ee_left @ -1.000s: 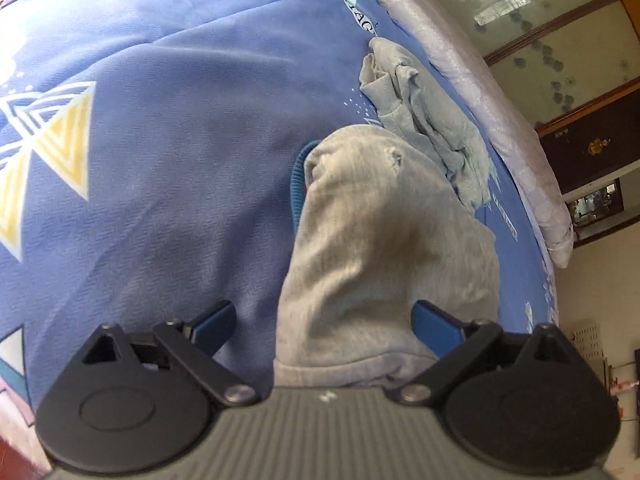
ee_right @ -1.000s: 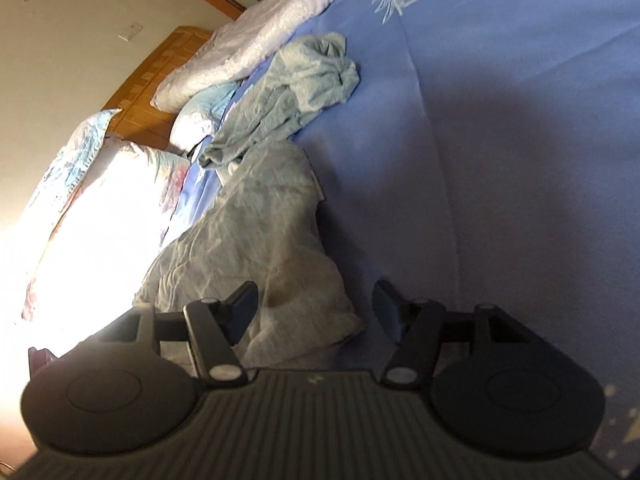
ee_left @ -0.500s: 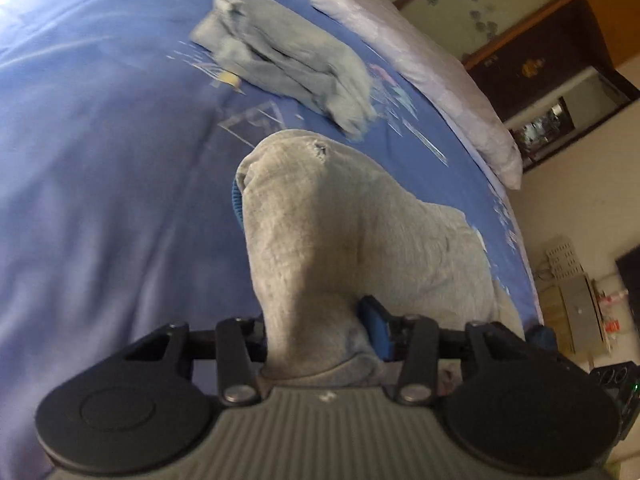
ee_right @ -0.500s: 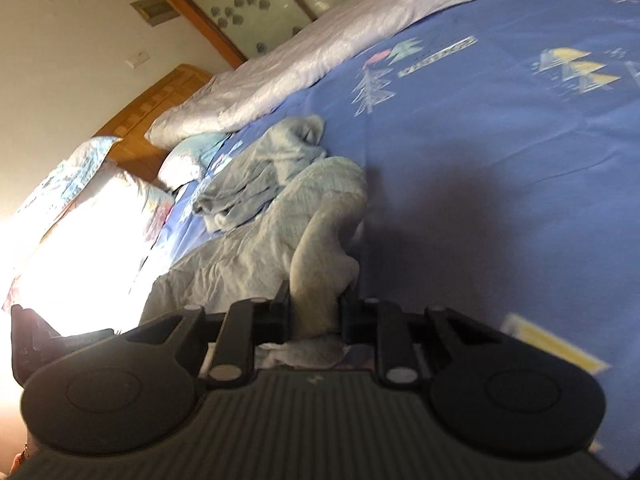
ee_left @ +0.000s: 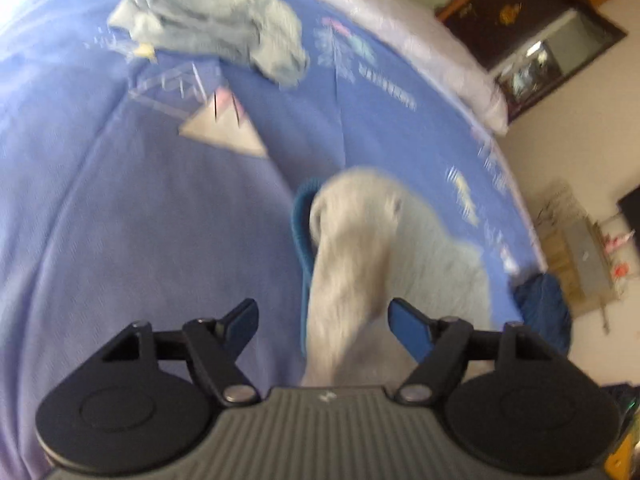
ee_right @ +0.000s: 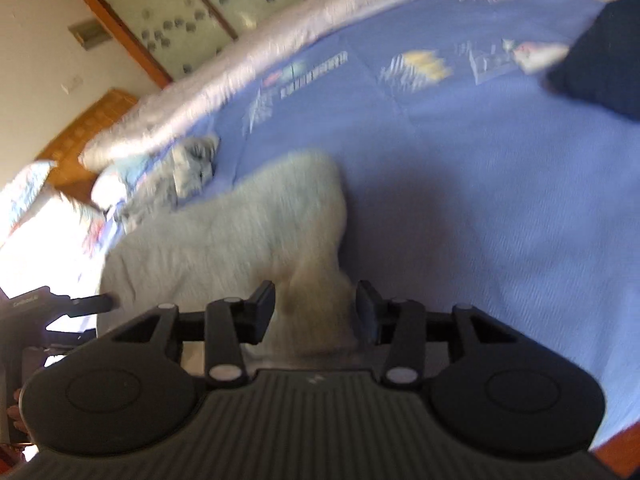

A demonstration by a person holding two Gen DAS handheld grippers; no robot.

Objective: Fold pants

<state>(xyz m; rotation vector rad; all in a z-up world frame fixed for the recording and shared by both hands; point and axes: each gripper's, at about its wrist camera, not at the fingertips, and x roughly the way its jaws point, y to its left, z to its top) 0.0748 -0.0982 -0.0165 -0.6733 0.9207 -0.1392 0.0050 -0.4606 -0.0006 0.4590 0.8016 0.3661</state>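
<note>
Grey pants [ee_left: 372, 240] with a blue waistband lie bunched on the blue bed sheet [ee_left: 140, 220]. In the left wrist view my left gripper [ee_left: 324, 320] is open, its blue pads apart, with a fold of the pants between them but not pinched. In the right wrist view the pants [ee_right: 248, 232] spread to the left, and my right gripper [ee_right: 316, 312] is open with a fold of grey cloth between its jaws. Both views are blurred by motion.
A second grey garment [ee_left: 212, 24] lies crumpled farther up the bed, also seen in the right wrist view [ee_right: 192, 160]. A pale quilt [ee_left: 400, 32] runs along the far edge. A dark blue item [ee_right: 600, 64] lies at the right. Pillows [ee_right: 36, 200] are by the headboard.
Both grippers were shut on the pants half a second ago and have now opened, letting the cloth go. The pants have shifted across the bed away from the second garment.
</note>
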